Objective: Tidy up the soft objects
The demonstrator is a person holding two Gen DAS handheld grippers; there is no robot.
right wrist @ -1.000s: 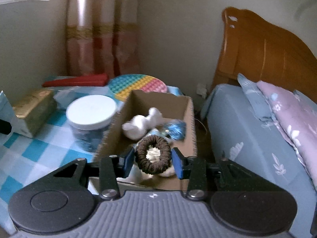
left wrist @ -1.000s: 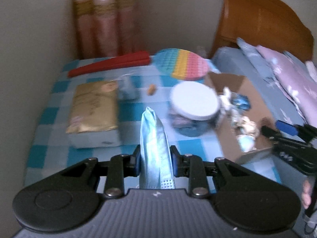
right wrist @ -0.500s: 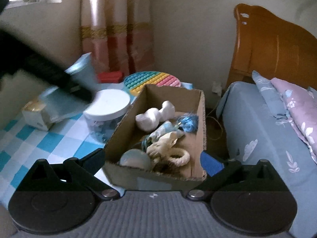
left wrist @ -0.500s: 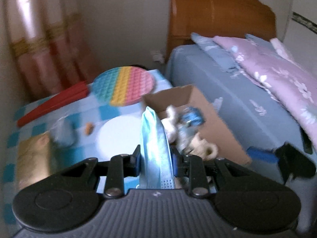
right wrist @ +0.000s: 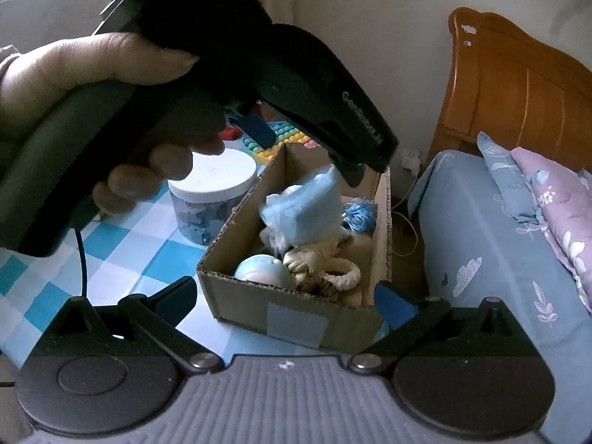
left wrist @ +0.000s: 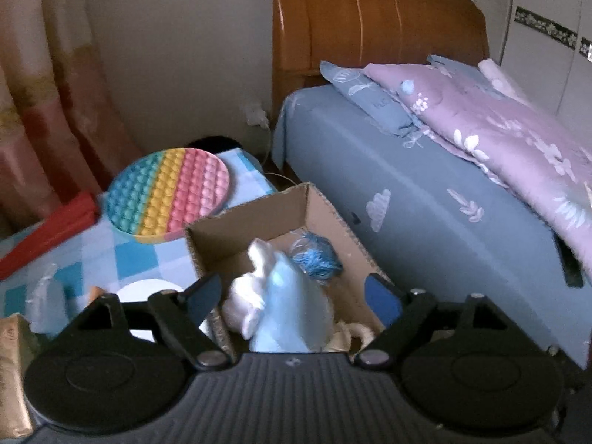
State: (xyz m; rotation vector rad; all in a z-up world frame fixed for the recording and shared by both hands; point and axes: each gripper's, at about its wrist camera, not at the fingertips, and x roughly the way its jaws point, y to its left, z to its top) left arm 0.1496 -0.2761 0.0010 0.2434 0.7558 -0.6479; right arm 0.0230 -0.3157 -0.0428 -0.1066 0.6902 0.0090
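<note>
An open cardboard box (right wrist: 296,314) (left wrist: 236,236) stands on the checked table and holds several soft things: a white plush (left wrist: 255,281), a blue tassel (left wrist: 314,259) (right wrist: 359,214), a pale blue ball (right wrist: 262,270), a cream ring (right wrist: 344,277). A light blue folded cloth (right wrist: 303,207) (left wrist: 288,310) is falling into the box. My left gripper (left wrist: 292,292) is open right above the box and shows from the side in the right wrist view (right wrist: 307,148). My right gripper (right wrist: 285,299) is open and empty, in front of the box.
A rainbow pop-it disc (left wrist: 170,192), a red flat piece (left wrist: 44,233), a white-lidded jar (right wrist: 214,188) and a gold-wrapped box (left wrist: 11,362) lie on the blue checked tablecloth (right wrist: 122,259). A bed (left wrist: 425,203) with a wooden headboard stands right of the table.
My left gripper moved right over the box, opened and let go of the blue cloth. My right gripper released the brown hair tie into the box earlier and stays open.
</note>
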